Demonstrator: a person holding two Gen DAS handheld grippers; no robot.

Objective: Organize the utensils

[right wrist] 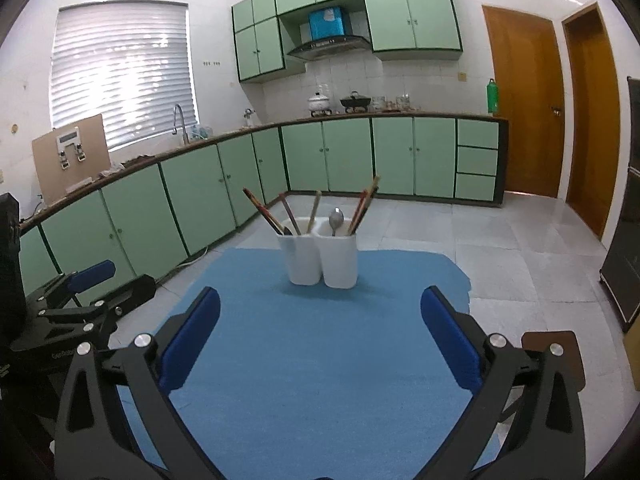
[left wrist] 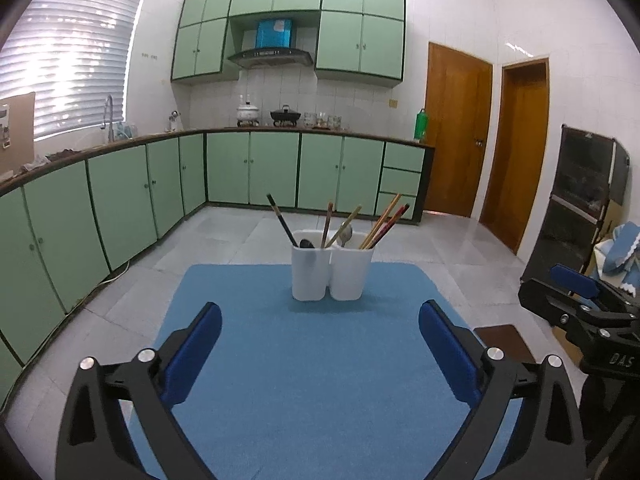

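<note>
A white two-compartment utensil holder point(left wrist: 331, 270) stands at the far middle of a blue mat point(left wrist: 304, 380); it also shows in the right wrist view point(right wrist: 320, 258). Several chopsticks point(left wrist: 384, 222) and two spoons point(left wrist: 346, 234) stand in its compartments. My left gripper point(left wrist: 320, 328) is open and empty, well short of the holder. My right gripper point(right wrist: 320, 314) is open and empty, also short of it. The right gripper shows at the right edge of the left wrist view point(left wrist: 580, 300), the left gripper at the left edge of the right wrist view point(right wrist: 84, 292).
The mat point(right wrist: 320, 360) lies on a table over a grey tiled floor. A brown stool point(right wrist: 556, 356) stands at the right. Green kitchen cabinets point(left wrist: 120, 200) run along the left and back. A black cabinet point(left wrist: 580, 208) stands at the right.
</note>
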